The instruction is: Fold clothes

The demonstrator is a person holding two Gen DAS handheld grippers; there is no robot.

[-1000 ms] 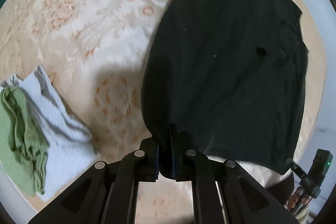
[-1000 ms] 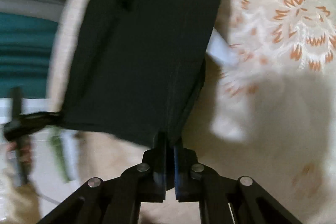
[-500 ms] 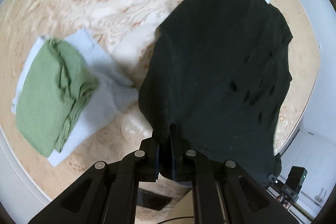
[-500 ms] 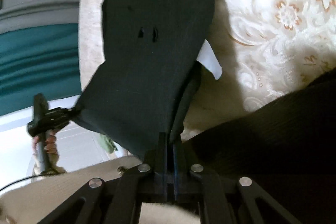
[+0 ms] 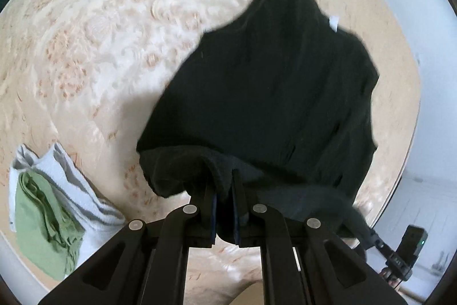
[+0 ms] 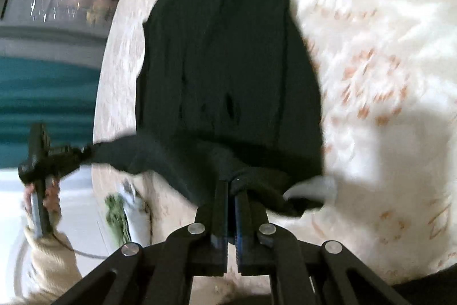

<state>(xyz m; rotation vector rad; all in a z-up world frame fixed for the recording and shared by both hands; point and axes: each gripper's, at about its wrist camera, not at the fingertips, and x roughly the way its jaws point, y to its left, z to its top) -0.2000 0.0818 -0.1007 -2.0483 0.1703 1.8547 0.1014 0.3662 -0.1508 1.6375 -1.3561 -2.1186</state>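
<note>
A black garment (image 5: 271, 93) lies spread on the cream patterned bedspread (image 5: 114, 42), its near edge lifted and curling back over itself. My left gripper (image 5: 224, 179) is shut on that near hem at one corner. In the right wrist view the same black garment (image 6: 228, 70) stretches away from me, and my right gripper (image 6: 231, 185) is shut on its near edge beside a white tag (image 6: 311, 187). The other gripper (image 6: 48, 153) shows at the left of that view, held by a hand, with the hem pulled taut between the two.
A folded green cloth (image 5: 42, 222) rests on a folded white towel (image 5: 77, 190) at the lower left of the bedspread. The bed's edge and a white floor (image 5: 422, 207) lie to the right. A teal wall (image 6: 45, 93) and a window are past the bed's far side.
Both grippers have carried the garment's near hem up and forward over the body, so the edge now folds back. The green and white pile has slid to the lower left of the left wrist view.
</note>
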